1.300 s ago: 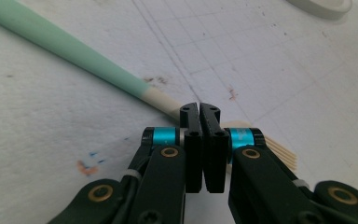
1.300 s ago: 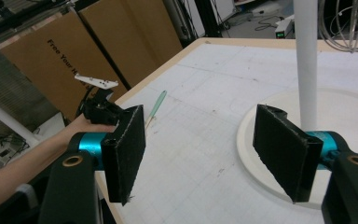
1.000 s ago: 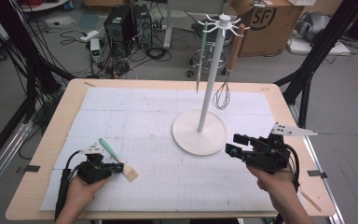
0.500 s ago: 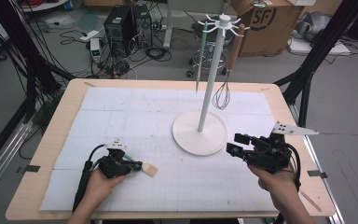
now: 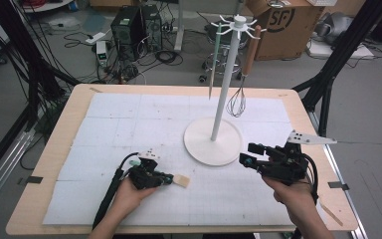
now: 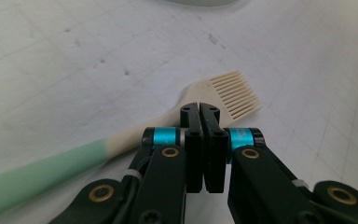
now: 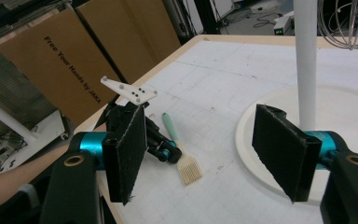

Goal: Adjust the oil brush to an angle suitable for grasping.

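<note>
A white gridded mat covered the surface [image 5: 104, 124], with a hook stand [image 5: 214, 139] at its middle already carrying a whisk [image 5: 237, 102]. The left claw [image 6: 200, 109] was pressed together on the brush [image 6: 228, 91], pinching its neck just behind the bristles, low over the mat near the front edge. The right claw [image 7: 205, 154] waited spread and empty beside the stand's base. Hanging the brush was judged yet to be done.

Mint-green handle, cream bristles on the brush [image 6: 121, 144]; white gridded mat [image 5: 129, 124]; black hand-held gripper [image 6: 200, 112], teal bands.
</note>
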Motion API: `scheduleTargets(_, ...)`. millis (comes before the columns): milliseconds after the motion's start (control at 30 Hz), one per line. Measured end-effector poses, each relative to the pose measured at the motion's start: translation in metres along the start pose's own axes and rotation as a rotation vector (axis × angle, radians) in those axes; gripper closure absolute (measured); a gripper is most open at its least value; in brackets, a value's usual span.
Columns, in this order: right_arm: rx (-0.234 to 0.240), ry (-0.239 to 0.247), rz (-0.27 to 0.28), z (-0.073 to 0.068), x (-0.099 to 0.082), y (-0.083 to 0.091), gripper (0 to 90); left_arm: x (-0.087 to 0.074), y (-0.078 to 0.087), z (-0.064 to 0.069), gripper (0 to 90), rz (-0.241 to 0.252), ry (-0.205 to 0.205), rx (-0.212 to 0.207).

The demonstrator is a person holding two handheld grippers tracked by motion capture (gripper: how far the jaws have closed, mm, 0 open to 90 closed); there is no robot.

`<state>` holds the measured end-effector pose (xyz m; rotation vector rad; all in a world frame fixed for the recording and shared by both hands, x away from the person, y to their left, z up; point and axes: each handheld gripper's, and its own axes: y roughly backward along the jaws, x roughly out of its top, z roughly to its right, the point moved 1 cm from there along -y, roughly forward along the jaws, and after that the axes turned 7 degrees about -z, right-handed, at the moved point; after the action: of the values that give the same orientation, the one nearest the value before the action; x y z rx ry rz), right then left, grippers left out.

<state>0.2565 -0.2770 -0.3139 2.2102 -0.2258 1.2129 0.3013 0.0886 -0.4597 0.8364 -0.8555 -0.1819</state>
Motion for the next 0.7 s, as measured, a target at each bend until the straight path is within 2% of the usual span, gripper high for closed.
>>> scheduleTargets(33, -0.001, 0.002, -0.001, 0.0, 0.0, 0.0, 34.1, 0.001, -0.002, 0.002, 88.6, 0.001, 0.005, -0.002)
scheduleTargets(200, -0.005, -0.005, -0.007, 0.001, -0.002, 0.0, 34.1, 0.008, -0.008, 0.007, 88.7, -0.017, -0.018, 0.002)
scheduleTargets(367, -0.002, -0.007, -0.01, 0.001, -0.004, -0.003, 34.1, 0.013, -0.019, 0.013, 88.7, -0.01, -0.012, -0.039)
scheduleTargets(500, -0.01, -0.004, -0.018, 0.001, -0.005, -0.005, 34.1, 0.015, -0.024, 0.015, 88.6, 0.0, 0.004, -0.051)
scheduleTargets(600, -0.017, -0.005, -0.02, 0.002, -0.004, -0.005, 34.1, 0.015, -0.02, 0.013, 86.4, 0.014, 0.016, -0.047)
scheduleTargets(700, -0.019, -0.005, -0.018, 0.002, -0.004, -0.004, 34.1, 0.013, -0.005, 0.009, 82.9, 0.061, 0.033, -0.072)
